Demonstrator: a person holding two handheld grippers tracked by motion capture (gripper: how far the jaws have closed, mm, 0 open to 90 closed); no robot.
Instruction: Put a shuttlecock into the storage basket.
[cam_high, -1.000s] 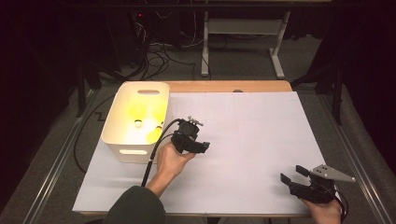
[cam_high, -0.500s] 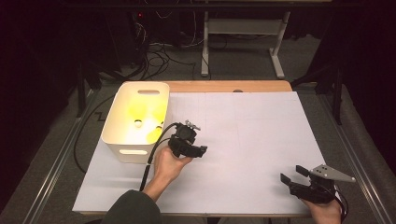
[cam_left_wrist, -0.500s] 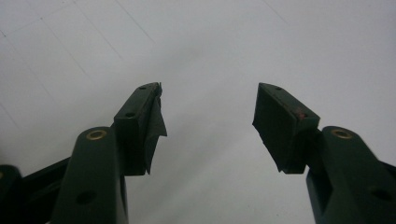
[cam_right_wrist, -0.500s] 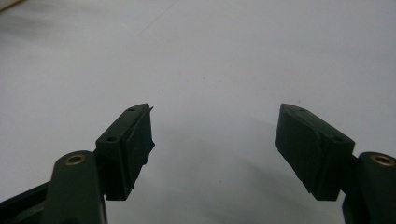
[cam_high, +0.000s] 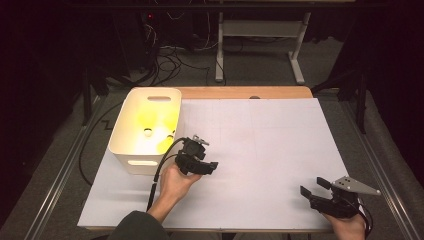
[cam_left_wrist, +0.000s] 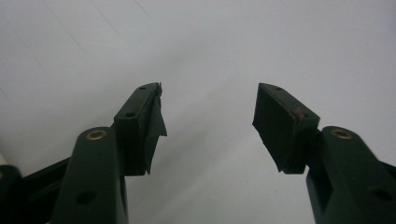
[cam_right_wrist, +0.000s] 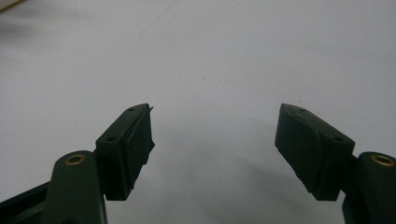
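At the left of the tabletop, the white bin is sitting with yellow items resting inside it, too small and bright to identify, though they look like balls.

Just right of the bin, the left gripper is hovering over the white sheet with its jaws spread wide and nothing between them. Compared with a second ago it is sitting slightly nearer the bin's near corner and the person's edge, and its jaws are as empty as before. That suggests it is drawing away from a drop into the bin, or waiting beside it.

Far to the right, near the front edge, the right gripper is resting unmoved, jaws likewise spread and empty.
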